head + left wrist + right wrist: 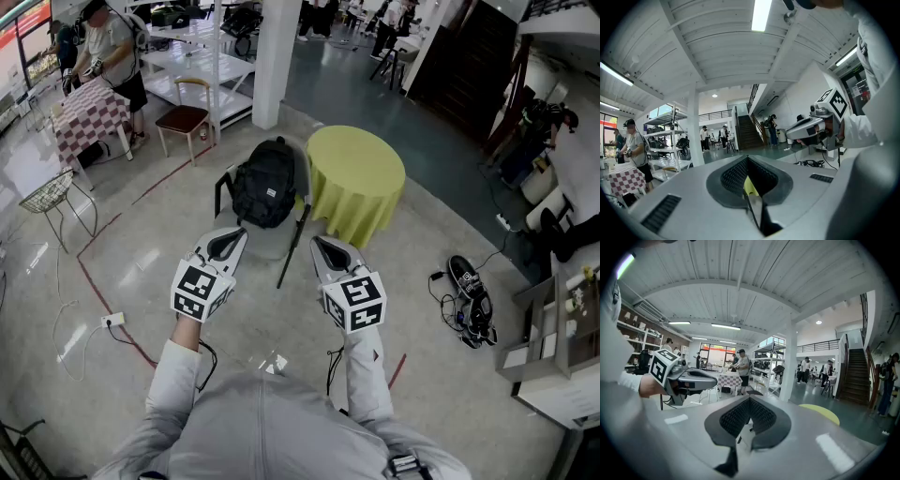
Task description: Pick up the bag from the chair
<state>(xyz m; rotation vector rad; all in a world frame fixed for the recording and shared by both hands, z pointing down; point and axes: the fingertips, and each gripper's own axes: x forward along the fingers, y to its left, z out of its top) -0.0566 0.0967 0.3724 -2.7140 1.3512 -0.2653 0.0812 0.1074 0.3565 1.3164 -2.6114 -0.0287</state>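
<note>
The black bag (264, 183) sits on the grey chair (270, 242), just left of a round table (356, 178) draped in yellow-green cloth. Its long axis runs near to far, top towards the far side, front pocket facing up. It seems to lean on the chair back, though the angle is steep. The seat surface shows bare at its near edge.

The left gripper (228, 242) and right gripper (323, 248) hover near that edge, each with jaws pressed together on nothing. The pale concrete floor (187, 291) carries a red tape line (103, 286). A white pillar (277, 56) stands beyond.
</note>
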